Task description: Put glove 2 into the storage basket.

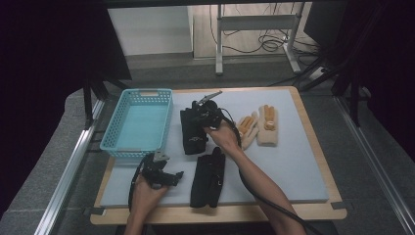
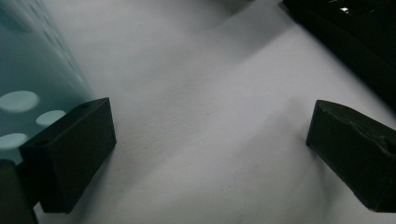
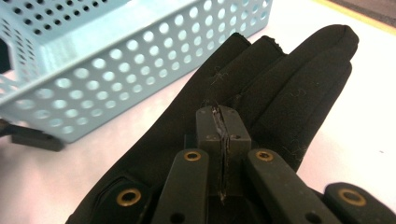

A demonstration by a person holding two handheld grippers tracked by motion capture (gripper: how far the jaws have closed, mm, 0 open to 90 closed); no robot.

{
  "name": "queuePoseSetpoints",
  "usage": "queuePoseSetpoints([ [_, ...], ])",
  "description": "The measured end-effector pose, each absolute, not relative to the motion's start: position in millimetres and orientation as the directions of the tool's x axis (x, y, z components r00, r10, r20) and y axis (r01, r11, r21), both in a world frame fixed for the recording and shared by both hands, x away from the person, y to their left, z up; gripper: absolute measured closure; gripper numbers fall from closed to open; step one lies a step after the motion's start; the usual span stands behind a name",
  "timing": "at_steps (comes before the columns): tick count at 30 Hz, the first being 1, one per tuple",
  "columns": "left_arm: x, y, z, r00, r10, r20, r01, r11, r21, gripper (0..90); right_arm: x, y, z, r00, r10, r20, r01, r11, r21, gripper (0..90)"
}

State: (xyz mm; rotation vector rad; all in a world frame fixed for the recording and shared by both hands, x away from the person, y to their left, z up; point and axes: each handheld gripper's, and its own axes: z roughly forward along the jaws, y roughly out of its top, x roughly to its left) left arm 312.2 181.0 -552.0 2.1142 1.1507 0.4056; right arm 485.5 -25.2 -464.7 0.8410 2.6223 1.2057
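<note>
A black glove (image 1: 192, 132) lies beside the blue basket (image 1: 113, 133) on the grey mat. My right gripper (image 1: 196, 122) is over this glove. In the right gripper view the right gripper (image 3: 223, 114) has its jaws pressed together, pinching the fabric of the black glove (image 3: 289, 88), whose fingers point away from me. A second black glove (image 1: 208, 178) lies nearer the front edge. My left gripper (image 1: 169, 166) rests low on the mat in front of the basket. In its own view the left gripper (image 2: 210, 135) stands open with only bare mat between the jaws.
A pair of beige gloves (image 1: 259, 126) lies right of centre on the mat (image 1: 293, 161). The perforated basket wall (image 3: 93, 70) is close to the held glove, and the basket (image 2: 28, 60) is at my left jaw's side. A black glove edge (image 2: 355, 32) shows ahead of the left gripper.
</note>
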Motion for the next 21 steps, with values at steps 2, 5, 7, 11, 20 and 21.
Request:
queuePoseSetpoints([
  [2,312.3,181.1,-552.2,0.559,0.827,-0.050,0.612,-0.372,0.698,1.7,480.4,-31.3,-459.0,-0.831,0.544,0.116,0.438,0.510,0.740,87.8],
  [5,312.4,181.1,-552.2,0.560,0.827,-0.050,0.612,-0.372,0.698,1.7,469.2,-40.8,-450.5,-0.827,0.550,0.114,0.435,0.499,0.750,87.8],
  [7,312.4,181.1,-552.2,0.559,0.827,-0.050,0.612,-0.372,0.698,1.7,459.5,-47.1,-445.7,-0.824,0.556,0.111,0.434,0.492,0.754,87.7],
  [11,312.3,180.8,-552.2,0.559,0.828,-0.052,0.613,-0.370,0.698,1.7,438.4,-61.4,-437.9,-0.814,0.567,0.131,0.445,0.462,0.767,87.7],
  [20,312.4,180.8,-552.0,0.558,0.828,-0.052,0.613,-0.369,0.698,1.7,390.4,-88.4,-441.3,-0.774,0.603,0.193,0.508,0.409,0.758,87.7],
  [21,312.4,180.8,-552.1,0.558,0.828,-0.052,0.613,-0.369,0.698,1.7,385.3,-89.8,-442.7,-0.769,0.609,0.194,0.513,0.406,0.756,87.7],
])
